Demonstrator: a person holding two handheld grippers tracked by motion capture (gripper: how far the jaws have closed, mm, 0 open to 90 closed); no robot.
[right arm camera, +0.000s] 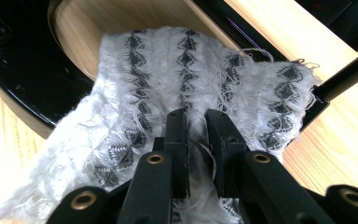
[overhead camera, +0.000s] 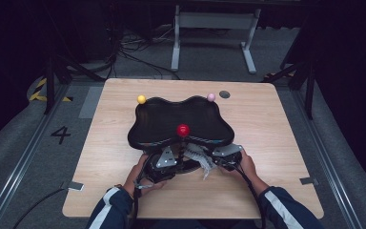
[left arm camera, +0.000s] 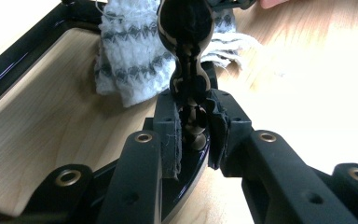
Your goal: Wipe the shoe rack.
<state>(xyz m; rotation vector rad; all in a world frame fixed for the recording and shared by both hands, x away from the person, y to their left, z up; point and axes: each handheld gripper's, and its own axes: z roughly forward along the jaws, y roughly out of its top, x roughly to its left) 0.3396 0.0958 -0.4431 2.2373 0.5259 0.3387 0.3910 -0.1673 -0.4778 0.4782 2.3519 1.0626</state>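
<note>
High view. A black tray (overhead camera: pixel 171 117) with a wavy rim stands on a wooden table (overhead camera: pixel 276 143). A red ball (overhead camera: pixel 183 130) sits at the tray's near edge, a yellow ball (overhead camera: pixel 141 99) at its far left corner and a pink ball (overhead camera: pixel 211 97) at its far right corner. Both grippers meet just below the tray's near edge, each held in a hand. The left gripper (overhead camera: pixel 169 157) lies just left of the right gripper (overhead camera: pixel 221 155). A white cloth (overhead camera: pixel 199 160) hangs between them, touching both.

Left gripper view. The left gripper (left arm camera: pixel 193 130) has its jaws drawn narrow around a glossy black post (left arm camera: pixel 189 60), which rises straight ahead between the pads (left arm camera: pixel 170 135). The left pad presses against the post; whether the right pad touches it cannot be told. The post widens to a rounded bulb above the jaws. The cloth (left arm camera: pixel 130 60), white with grey diamond bands, hangs just beyond the jaws, ahead and to their left, behind the post. The tray's black rim (left arm camera: pixel 23 51) runs to the far left.

Right gripper view. The right gripper (right arm camera: pixel 196 140) has its jaws nearly closed on the cloth (right arm camera: pixel 168 70), a fold of which is pinched between the pads (right arm camera: pixel 176 140). The cloth spreads ahead of the jaws and to both sides, its edges frayed. Beyond it the tray's rim (right arm camera: pixel 23 84) curves ahead and to the left.
</note>
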